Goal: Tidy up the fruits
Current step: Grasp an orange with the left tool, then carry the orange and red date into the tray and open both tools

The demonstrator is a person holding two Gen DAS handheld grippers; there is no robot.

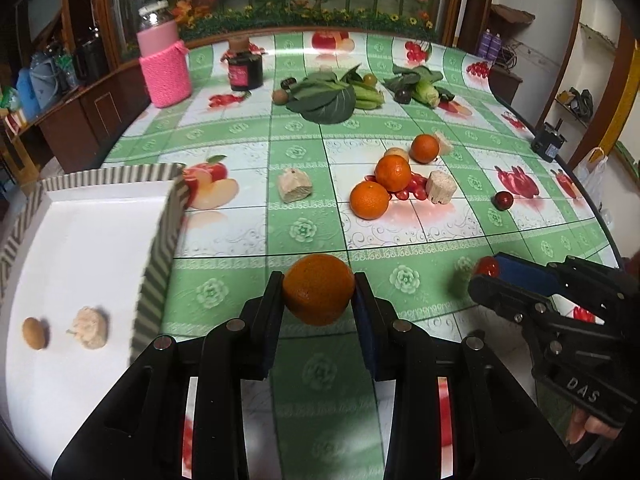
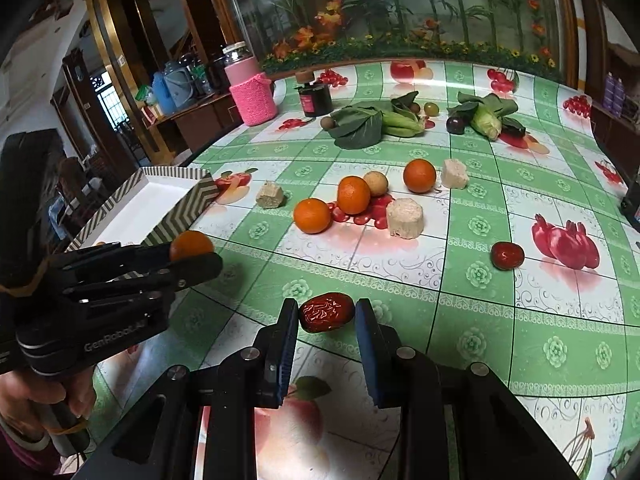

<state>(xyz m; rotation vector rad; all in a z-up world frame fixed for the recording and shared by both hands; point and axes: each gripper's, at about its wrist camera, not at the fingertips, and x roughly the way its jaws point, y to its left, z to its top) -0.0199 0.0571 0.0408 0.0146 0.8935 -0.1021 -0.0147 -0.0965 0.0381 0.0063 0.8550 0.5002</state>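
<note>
Round, bumpy orange mandarin squeezed in left tongs near surface's front edge. Wrinkly, shiny dark-red date between right tongs, grip unclear.

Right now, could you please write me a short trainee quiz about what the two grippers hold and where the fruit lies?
1. True or false: the left gripper is shut on an orange.
2. What lies between the right gripper fingers? A) a wrinkled red date B) a banana C) a lemon
3. How many oranges still lie loose on the table?

Key: 1 true. 2 A; whether the fingers press it cannot be told. 3 three.
</note>
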